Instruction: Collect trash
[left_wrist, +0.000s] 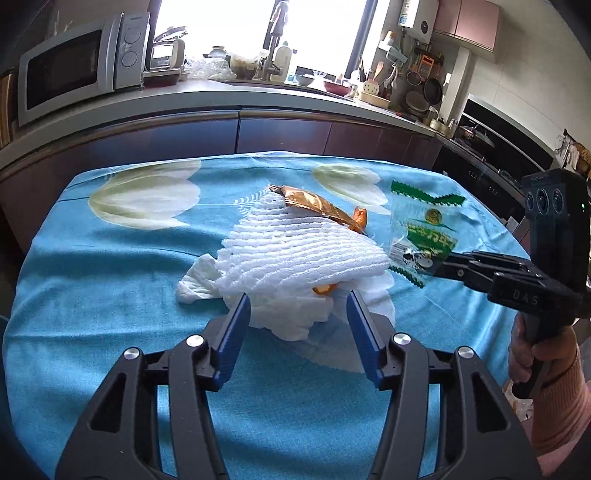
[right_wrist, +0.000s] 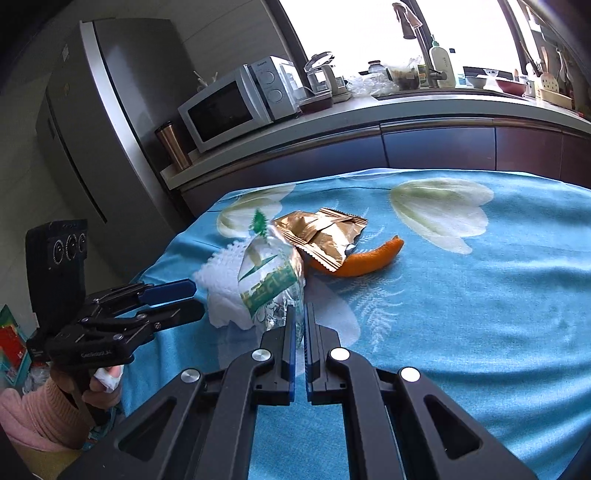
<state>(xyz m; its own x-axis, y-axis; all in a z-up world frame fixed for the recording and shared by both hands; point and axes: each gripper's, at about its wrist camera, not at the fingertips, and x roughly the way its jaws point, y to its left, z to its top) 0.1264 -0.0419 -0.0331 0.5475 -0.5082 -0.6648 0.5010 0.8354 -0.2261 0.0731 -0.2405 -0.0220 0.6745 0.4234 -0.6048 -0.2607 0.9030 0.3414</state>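
Left gripper (left_wrist: 297, 306): black frame with blue finger pads, nearest the lens in the left wrist view; jaws spread apart, one on each side of the near edge of the white pile, gripping nothing.
Right gripper (right_wrist: 300, 321): same black and blue build; jaws pressed together on the lower edge of the clear plastic bag with green print (right_wrist: 271, 286). In the left wrist view it reaches in from the right and pinches the bag's corner.
Clear plastic bag: crumpled, resting against the white pile in the right wrist view; just right of that pile in the left wrist view.
White ribbed foam fruit netting (left_wrist: 303, 254): heaped at the middle of the table over crumpled white tissue (left_wrist: 195, 286).
Gold foil snack wrapper (right_wrist: 323, 238): torn open, lying behind the netting.
Orange peel strip (right_wrist: 364, 260): curved, touching the gold wrapper's near edge.
Blue cloth with white tulip print (right_wrist: 480, 314): covers the table under all the trash.
Background: white microwave (right_wrist: 240, 103) on the counter, silver fridge (right_wrist: 110, 122) to its left.
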